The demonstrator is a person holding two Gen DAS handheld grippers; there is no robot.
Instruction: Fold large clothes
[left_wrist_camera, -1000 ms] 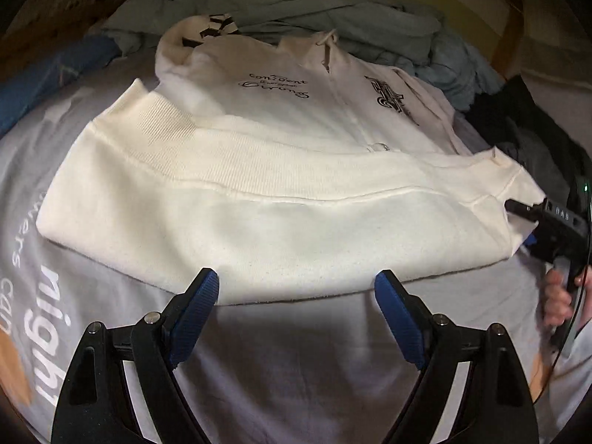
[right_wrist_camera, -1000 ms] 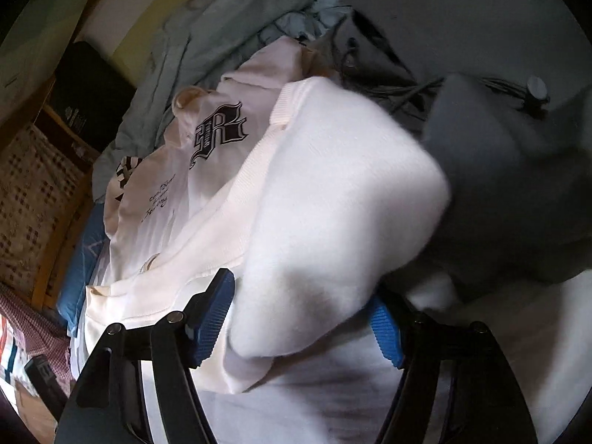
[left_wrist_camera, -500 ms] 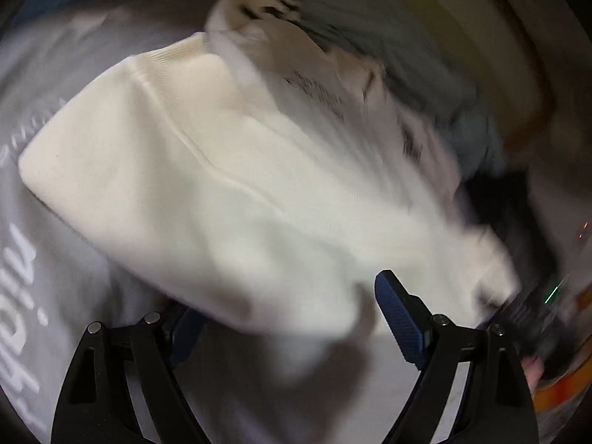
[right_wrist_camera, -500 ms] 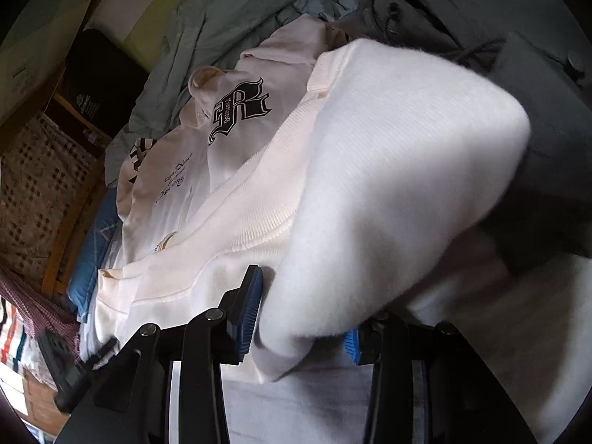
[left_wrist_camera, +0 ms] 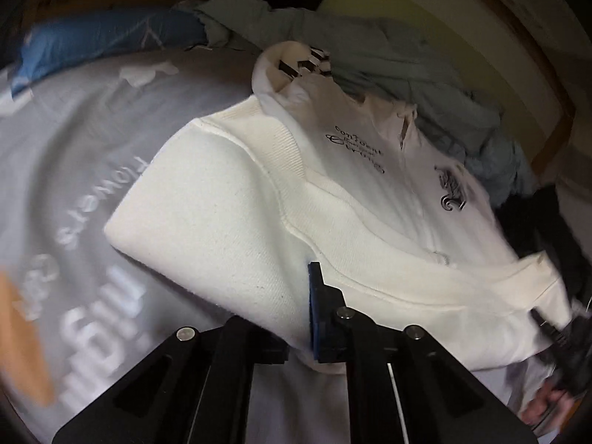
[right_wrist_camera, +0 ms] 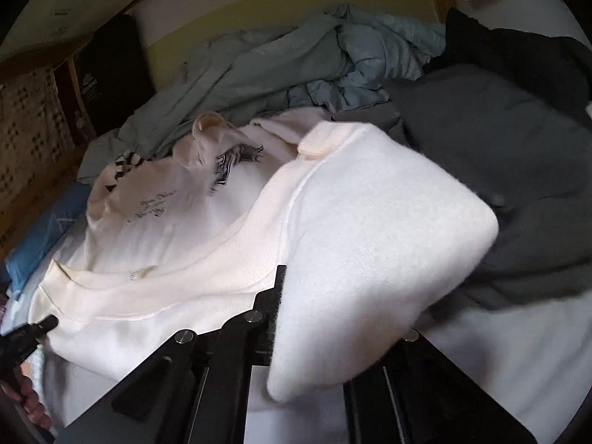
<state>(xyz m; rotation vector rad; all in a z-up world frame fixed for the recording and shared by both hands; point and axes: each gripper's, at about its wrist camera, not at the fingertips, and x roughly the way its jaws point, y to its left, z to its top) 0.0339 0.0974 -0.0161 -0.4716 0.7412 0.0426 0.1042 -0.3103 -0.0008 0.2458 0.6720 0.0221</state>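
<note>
A cream sweatshirt (left_wrist_camera: 362, 199) with black lettering lies on a grey printed sheet (left_wrist_camera: 74, 155), its lower part folded up over the chest. My left gripper (left_wrist_camera: 296, 318) is shut on the folded near edge at its left corner. My right gripper (right_wrist_camera: 292, 307) is shut on the sweatshirt (right_wrist_camera: 370, 222) at the right corner of the same fold, and the cloth drapes over its right finger. Each gripper shows at the edge of the other's view, the right one in the left wrist view (left_wrist_camera: 562, 336) and the left one in the right wrist view (right_wrist_camera: 26, 333).
A heap of pale blue-green clothes (right_wrist_camera: 296, 55) lies behind the sweatshirt. Dark grey and black garments (right_wrist_camera: 499, 148) lie at the right. A blue cloth (left_wrist_camera: 92, 40) lies at the far left. A wooden bed frame (left_wrist_camera: 555, 125) runs along the back.
Both grippers have closed on the folded edge of the sweatshirt. The left gripper moved in from open in front of the cloth to gripping it, and both views have swung.
</note>
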